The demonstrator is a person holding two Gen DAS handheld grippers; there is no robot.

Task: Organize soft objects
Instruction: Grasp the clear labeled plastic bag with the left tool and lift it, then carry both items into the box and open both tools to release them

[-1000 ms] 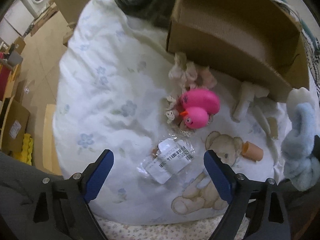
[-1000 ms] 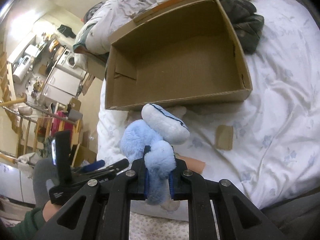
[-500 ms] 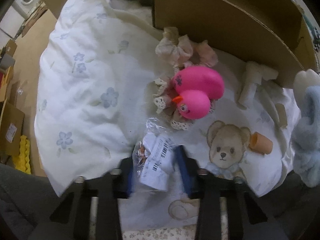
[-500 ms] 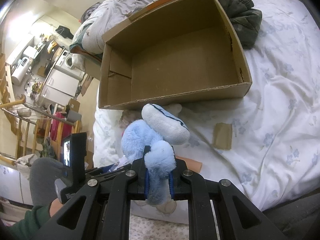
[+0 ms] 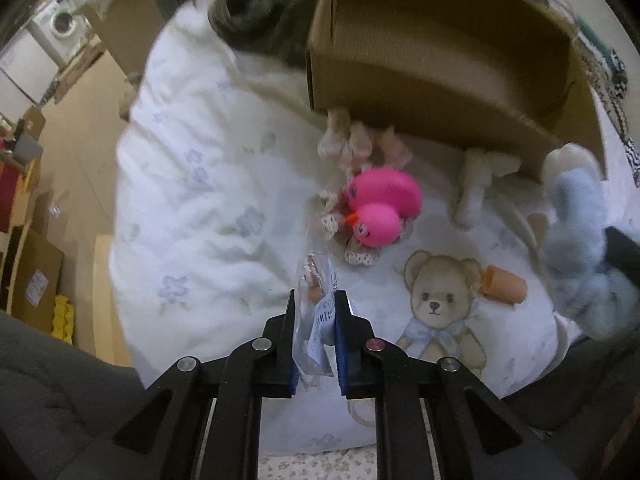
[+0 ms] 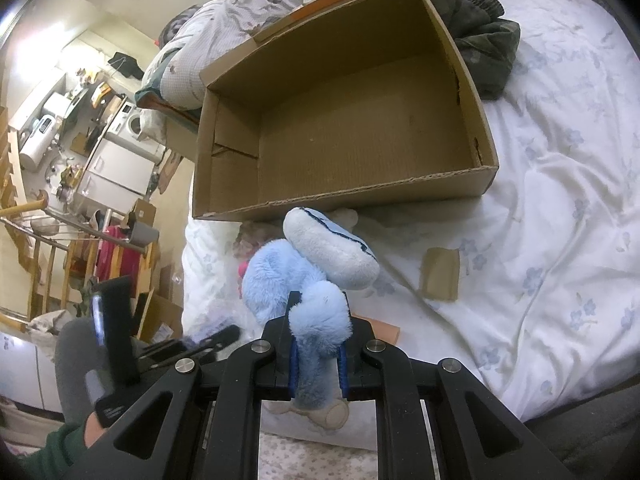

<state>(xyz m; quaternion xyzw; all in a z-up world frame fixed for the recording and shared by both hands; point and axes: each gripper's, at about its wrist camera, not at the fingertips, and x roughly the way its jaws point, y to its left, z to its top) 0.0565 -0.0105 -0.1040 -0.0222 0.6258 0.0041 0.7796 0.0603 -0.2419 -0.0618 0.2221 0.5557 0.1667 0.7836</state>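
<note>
The left tool (image 5: 315, 312) has just closed and now pinches a clear plastic packet (image 5: 318, 320) with a white barcode label between its blue pads, just above the white floral quilt (image 5: 192, 200) of the bed. Ahead of it lies a pink duck toy (image 5: 380, 208) on lace-trimmed cloth; right of it, a printed teddy bear (image 5: 436, 300). The right tool (image 6: 318, 344) is clamped on a fluffy blue plush toy (image 6: 288, 276), whose body hangs forward of the pads. Beyond that plush sits an open cardboard box (image 6: 484, 156), its inside bare
</note>
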